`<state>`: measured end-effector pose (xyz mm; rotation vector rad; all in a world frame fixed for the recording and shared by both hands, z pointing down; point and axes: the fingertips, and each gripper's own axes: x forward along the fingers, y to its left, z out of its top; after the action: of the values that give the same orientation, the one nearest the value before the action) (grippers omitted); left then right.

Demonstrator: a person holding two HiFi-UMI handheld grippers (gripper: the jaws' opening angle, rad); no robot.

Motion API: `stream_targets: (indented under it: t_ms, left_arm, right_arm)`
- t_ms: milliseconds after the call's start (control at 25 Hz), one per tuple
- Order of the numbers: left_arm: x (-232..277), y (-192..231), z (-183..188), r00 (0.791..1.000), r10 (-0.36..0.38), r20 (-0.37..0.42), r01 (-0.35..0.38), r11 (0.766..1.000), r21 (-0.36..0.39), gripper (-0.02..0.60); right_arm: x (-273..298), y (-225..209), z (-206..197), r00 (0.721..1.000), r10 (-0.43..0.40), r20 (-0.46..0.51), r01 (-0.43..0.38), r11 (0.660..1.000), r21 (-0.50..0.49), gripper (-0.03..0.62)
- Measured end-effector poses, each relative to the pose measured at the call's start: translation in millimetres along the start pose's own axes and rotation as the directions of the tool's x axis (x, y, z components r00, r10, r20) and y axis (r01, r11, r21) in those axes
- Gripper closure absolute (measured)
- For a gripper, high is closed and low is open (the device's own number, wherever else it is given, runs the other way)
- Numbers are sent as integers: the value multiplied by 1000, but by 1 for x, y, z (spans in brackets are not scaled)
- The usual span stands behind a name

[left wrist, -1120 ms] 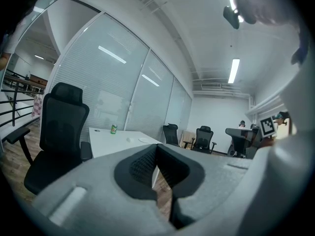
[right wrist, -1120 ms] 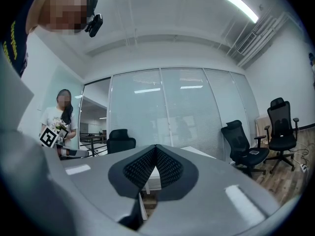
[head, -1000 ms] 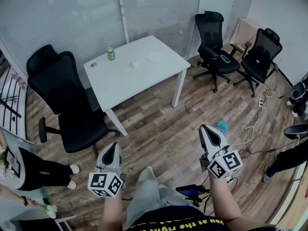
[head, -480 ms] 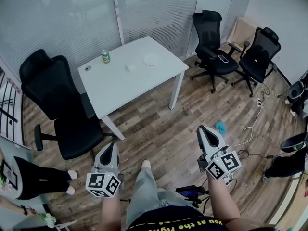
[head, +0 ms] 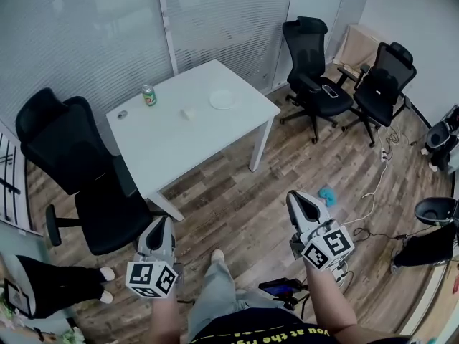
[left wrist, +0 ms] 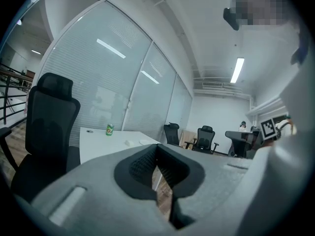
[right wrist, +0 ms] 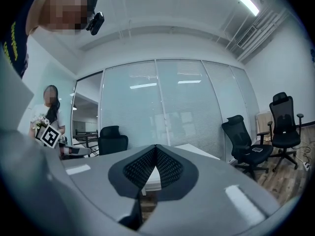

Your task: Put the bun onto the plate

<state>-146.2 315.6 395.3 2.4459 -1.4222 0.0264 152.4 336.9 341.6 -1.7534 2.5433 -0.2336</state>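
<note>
The grey left gripper (head: 162, 223) and right gripper (head: 297, 199) are closed, empty, well apart from the small pale bun (head: 188, 112) on the white rectangular table (head: 197, 143).

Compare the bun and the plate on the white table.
The bun is a small, pale lump; the plate is a wider, flat white disc. The bun sits toward the middle of the white table; the plate sits nearer its edge. Both rest on it, apart from each other.
</note>
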Motion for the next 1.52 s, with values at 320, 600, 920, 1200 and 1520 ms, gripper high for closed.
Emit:
stream_targets:
  t_ms: [320,600,920,1200,1520]
  left_arm:
    - [53,34,23,1000,-5,-4,5,1000,-4,580]
    - [97,62,39,1000,-21,-5,21,1000,0,581]
    - [141,94,49,999,-46,-12,46,999,0,581]
    - [168,112,55,998,-66,-18,66,998,1,581]
    - [182,134,59,997,-75,-19,75,997,-2,581]
  right_arm:
    - [67,-15,6,1000,1,-8,-1,1000,15,588]
    - [115,-26,12,1000,-10,3,10,1000,18,588]
    - [163,-36,14,999,-30,12,30,999,21,588]
    - [189,-45,15,999,-54,11,54,998,13,588]
    - [209,-58,12,996,-94,4,94,996,6,588]
